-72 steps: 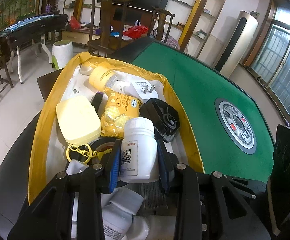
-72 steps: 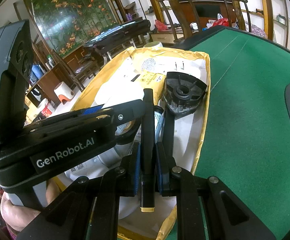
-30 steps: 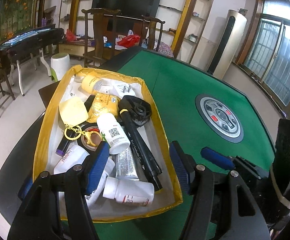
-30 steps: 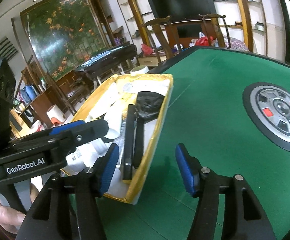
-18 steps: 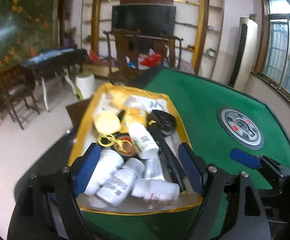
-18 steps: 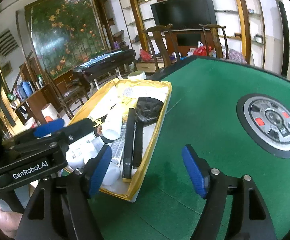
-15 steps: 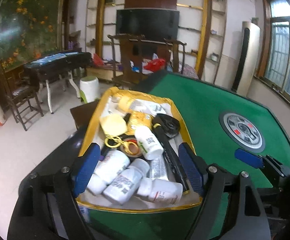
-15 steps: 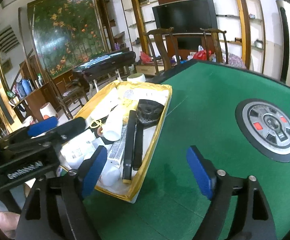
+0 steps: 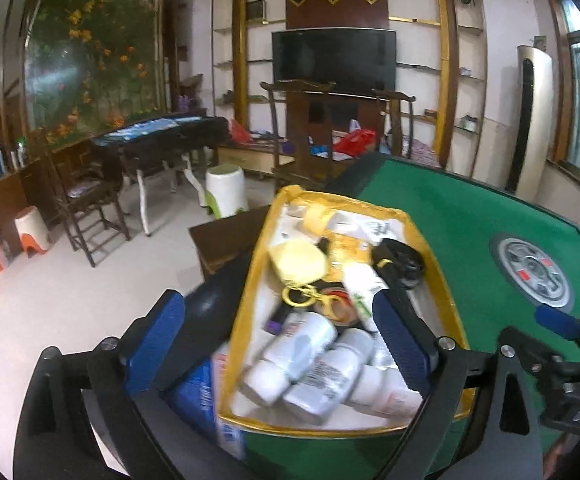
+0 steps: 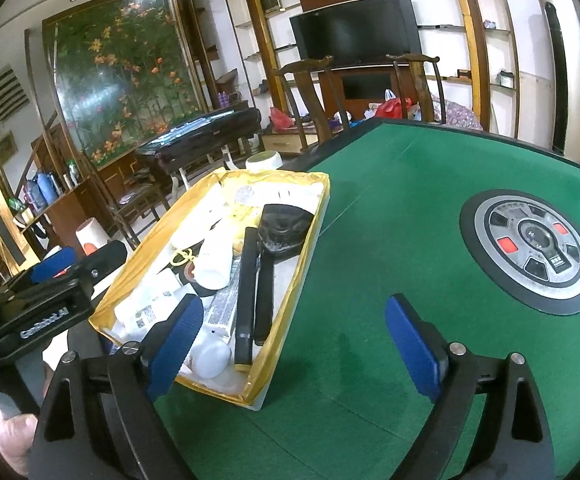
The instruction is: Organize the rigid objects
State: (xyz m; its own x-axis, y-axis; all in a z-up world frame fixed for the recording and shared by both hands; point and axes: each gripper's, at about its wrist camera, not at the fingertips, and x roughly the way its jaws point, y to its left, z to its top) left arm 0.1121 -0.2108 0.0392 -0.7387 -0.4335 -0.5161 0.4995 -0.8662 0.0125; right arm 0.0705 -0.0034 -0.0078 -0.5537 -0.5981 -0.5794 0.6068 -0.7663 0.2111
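Both tongs gape wide and hold nothing: the left gripper [image 9: 280, 340] hangs over the near end of the yellow-rimmed tray [image 9: 441, 292], the right gripper [image 10: 293, 344] over green felt table [image 10: 389, 208]. The tray, at ten o'clock from the right gripper, holds white pill bottles [image 9: 309, 344], a black marker [image 10: 246, 288] and a black round part [image 10: 284, 228].

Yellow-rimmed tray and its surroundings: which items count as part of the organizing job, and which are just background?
Job items:
yellow-rimmed tray
white bottles
long black tool
round black part
yellow case
left gripper, open
right gripper, open

Background:
green table
grey centre disc
wooden chairs
television
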